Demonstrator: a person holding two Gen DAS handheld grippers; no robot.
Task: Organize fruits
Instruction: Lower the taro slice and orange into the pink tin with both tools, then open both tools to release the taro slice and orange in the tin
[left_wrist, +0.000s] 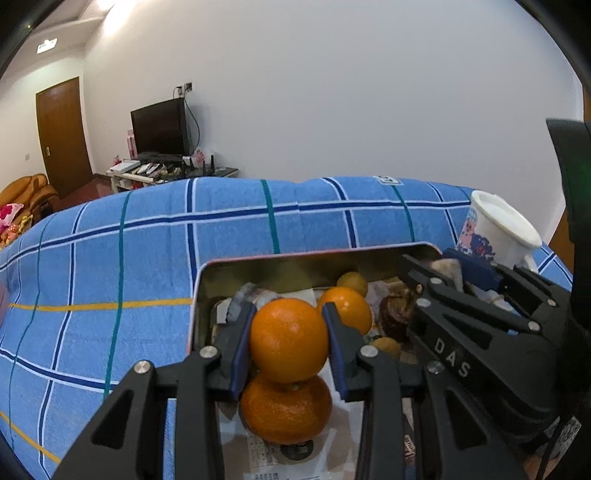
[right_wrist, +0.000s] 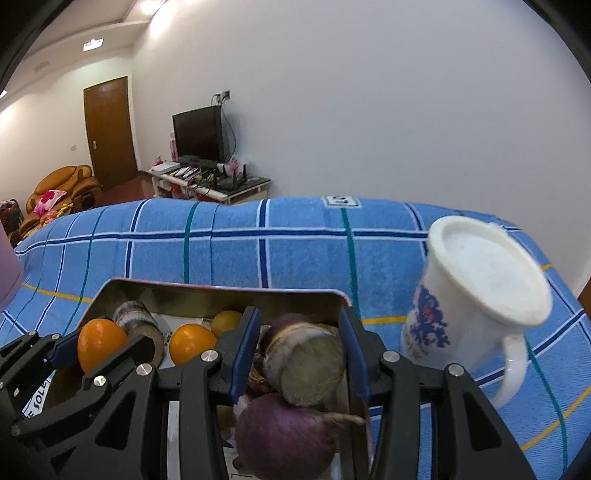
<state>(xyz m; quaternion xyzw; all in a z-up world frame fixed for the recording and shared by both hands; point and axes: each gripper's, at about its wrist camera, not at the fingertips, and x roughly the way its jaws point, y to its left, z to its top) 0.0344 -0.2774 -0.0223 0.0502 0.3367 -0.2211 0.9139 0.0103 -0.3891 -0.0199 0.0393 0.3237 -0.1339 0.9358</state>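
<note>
My left gripper (left_wrist: 289, 338) is shut on an orange (left_wrist: 289, 339) and holds it over a metal tin (left_wrist: 258, 263) on the blue checked cloth. A second orange (left_wrist: 285, 408) lies right below it in the tin. Two more oranges (left_wrist: 347, 308) lie further back. My right gripper (right_wrist: 299, 350) is shut on a purple-grey cut vegetable (right_wrist: 306, 363) at the tin's right end (right_wrist: 340, 295). A purple onion (right_wrist: 284, 437) lies below it. The left gripper with its orange (right_wrist: 99, 349) shows at the left of the right wrist view.
A white mug (right_wrist: 480, 291) with a blue print stands on the cloth right of the tin, also seen in the left wrist view (left_wrist: 495, 232). Paper lines the tin's floor (left_wrist: 280, 458). Another cut vegetable (right_wrist: 136, 321) and a brown item (left_wrist: 395, 314) lie in the tin.
</note>
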